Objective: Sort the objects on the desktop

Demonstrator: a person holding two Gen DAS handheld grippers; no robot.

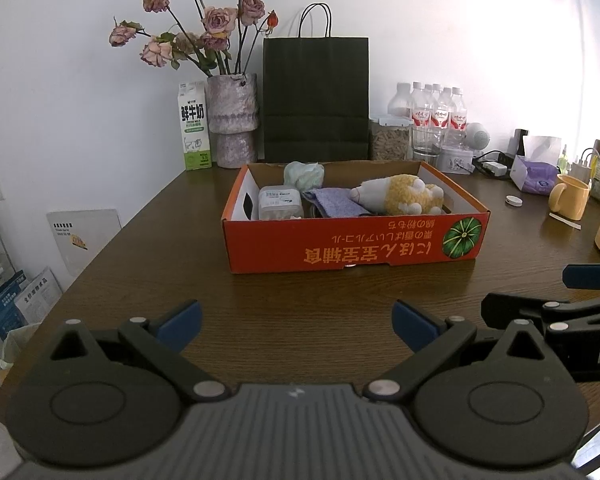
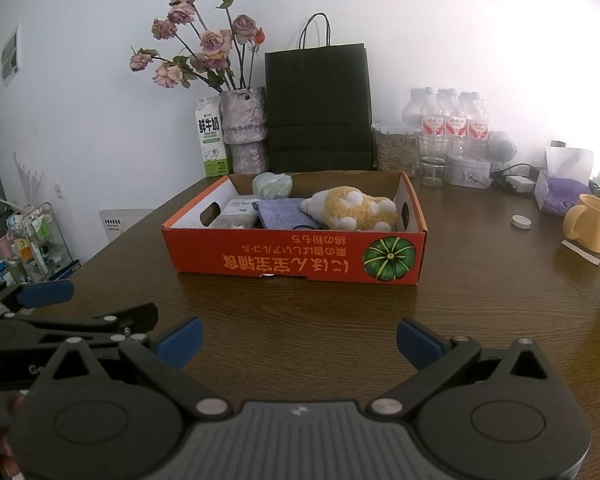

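Both hand-held grippers, left hand-held gripper (image 1: 296, 326) and right hand-held gripper (image 2: 299, 340), hover released and empty over the dark wooden bench (image 1: 300, 292). At twelve o'clock sits the orange cardboard box (image 2: 296, 258), already holding a yellow-and-white plush toy (image 2: 354, 208), blue cloth (image 2: 284, 212) and white plastic container (image 1: 280, 202). Likely next: the small white round disc (image 2: 521, 222) at two o'clock; approach level, straddle it, then close gently. Only the left view shows the container's lid plainly; the right view shows the yellow ceramic mug (image 2: 592, 222) whole.
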